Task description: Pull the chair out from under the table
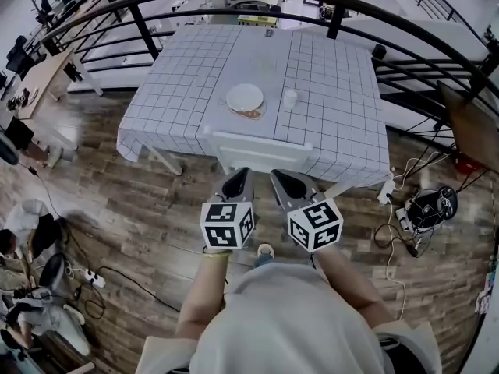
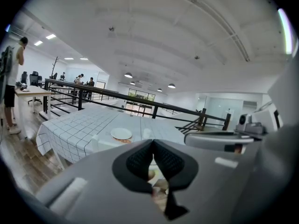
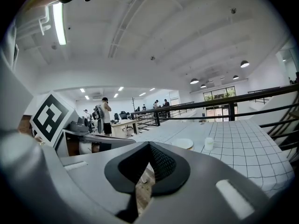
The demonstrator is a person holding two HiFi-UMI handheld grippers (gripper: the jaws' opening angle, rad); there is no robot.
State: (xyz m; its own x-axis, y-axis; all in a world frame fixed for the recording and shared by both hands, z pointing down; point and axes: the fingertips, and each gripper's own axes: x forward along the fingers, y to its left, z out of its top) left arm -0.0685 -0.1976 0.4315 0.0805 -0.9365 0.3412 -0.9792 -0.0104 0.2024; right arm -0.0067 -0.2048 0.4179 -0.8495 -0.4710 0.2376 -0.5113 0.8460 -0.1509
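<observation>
1. Chair (image 1: pixel 261 148) not yet gripped: the left gripper (image 2: pixel 153 143) has its jaws pressed together on nothing, and so does the right gripper (image 3: pixel 148 146). In the head view both hover side by side at lower centre, just short of the white backrest.
2. The chair is tucked in at the near edge of the table (image 1: pixel 335 107), centre of the frame. Only its back shows; the checked cloth hides the seat and legs.
3. Its top rail runs left to right across the frame, along the table edge. The chair faces the top of the frame, its back toward the person.
4. It looks rigid and fairly light, so it should slide rather than flex, though the legs may drag on the plank floor.
5. The likely hold is the top rail, one gripper toward each end. The jaws must spread first.
6. A plate (image 1: pixel 245 98) and a cup (image 1: pixel 290 98) sit on the cloth just beyond, so a snagged cloth could shift them.
</observation>
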